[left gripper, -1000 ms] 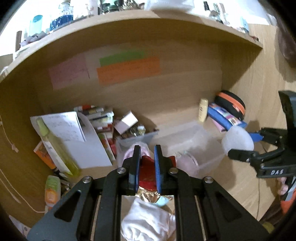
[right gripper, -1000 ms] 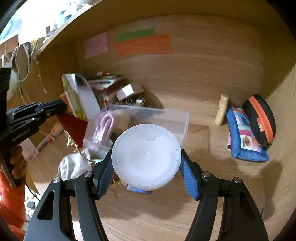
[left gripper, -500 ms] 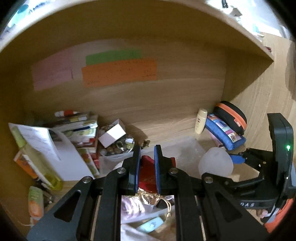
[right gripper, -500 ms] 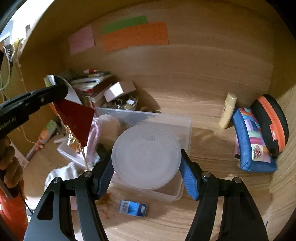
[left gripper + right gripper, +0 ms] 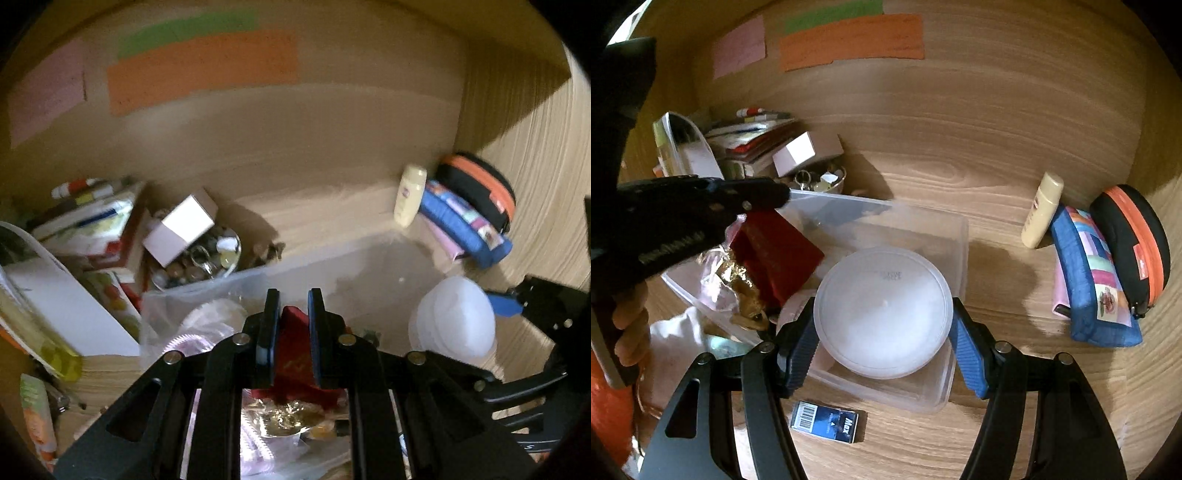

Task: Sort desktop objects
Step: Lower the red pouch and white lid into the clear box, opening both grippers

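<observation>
Wood-grain counter, back corner: the right gripper clamps a round lid over the clear bin; the left gripper, jaws pinching a red packet, should release low inside.

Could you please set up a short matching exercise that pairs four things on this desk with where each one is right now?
Things:
1. red packet
2. round white tub
3. blue Max box
4. cream bottle

Places:
A. leaning by the blue pouch
B. flat on the desk in front of the clear bin
C. in the left gripper
D. in the right gripper

Pairs: 1-C, 2-D, 3-B, 4-A
</observation>
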Demonstrator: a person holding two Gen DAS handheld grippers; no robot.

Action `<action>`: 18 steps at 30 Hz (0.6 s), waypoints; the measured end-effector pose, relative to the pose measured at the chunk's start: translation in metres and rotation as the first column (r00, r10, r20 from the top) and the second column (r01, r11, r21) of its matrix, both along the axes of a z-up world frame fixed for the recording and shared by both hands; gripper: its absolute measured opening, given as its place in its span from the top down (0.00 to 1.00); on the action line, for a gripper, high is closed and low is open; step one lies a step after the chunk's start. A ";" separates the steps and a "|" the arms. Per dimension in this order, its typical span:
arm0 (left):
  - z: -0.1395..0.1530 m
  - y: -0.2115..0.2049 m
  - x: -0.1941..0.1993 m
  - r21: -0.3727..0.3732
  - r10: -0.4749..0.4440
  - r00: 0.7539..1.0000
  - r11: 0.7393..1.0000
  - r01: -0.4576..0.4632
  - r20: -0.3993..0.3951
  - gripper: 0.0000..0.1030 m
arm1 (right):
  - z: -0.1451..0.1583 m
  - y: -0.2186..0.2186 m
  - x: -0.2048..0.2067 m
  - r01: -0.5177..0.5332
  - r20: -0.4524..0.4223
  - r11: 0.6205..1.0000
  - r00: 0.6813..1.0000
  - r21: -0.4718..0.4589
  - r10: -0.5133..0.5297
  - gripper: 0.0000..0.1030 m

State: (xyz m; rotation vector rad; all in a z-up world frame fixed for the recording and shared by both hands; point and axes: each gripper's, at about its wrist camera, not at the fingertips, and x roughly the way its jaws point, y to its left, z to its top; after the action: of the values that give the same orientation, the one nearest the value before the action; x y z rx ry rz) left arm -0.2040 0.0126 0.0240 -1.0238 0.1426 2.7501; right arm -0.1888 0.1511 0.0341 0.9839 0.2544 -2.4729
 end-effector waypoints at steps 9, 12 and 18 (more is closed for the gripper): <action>-0.012 0.000 -0.003 -0.022 0.013 1.000 1.000 -0.012 0.026 0.84 | -0.007 -0.007 -0.003 -0.017 0.005 0.999 1.000 0.037 0.017 0.39; -0.012 0.002 -0.002 -0.027 0.013 0.999 1.000 -0.012 0.029 0.69 | -0.008 -0.006 -0.004 -0.017 0.008 0.999 1.000 0.034 0.017 0.39; -0.002 0.004 0.008 -0.027 0.003 1.000 1.000 -0.003 -0.013 0.52 | -0.008 -0.011 0.000 -0.017 -0.011 0.998 1.000 0.063 0.018 0.28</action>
State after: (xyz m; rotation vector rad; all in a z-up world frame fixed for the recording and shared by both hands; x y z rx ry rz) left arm -0.1963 0.0162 0.0215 -1.0140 0.1807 2.7654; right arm -0.1890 0.1401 0.0262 0.9891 0.3452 -2.4685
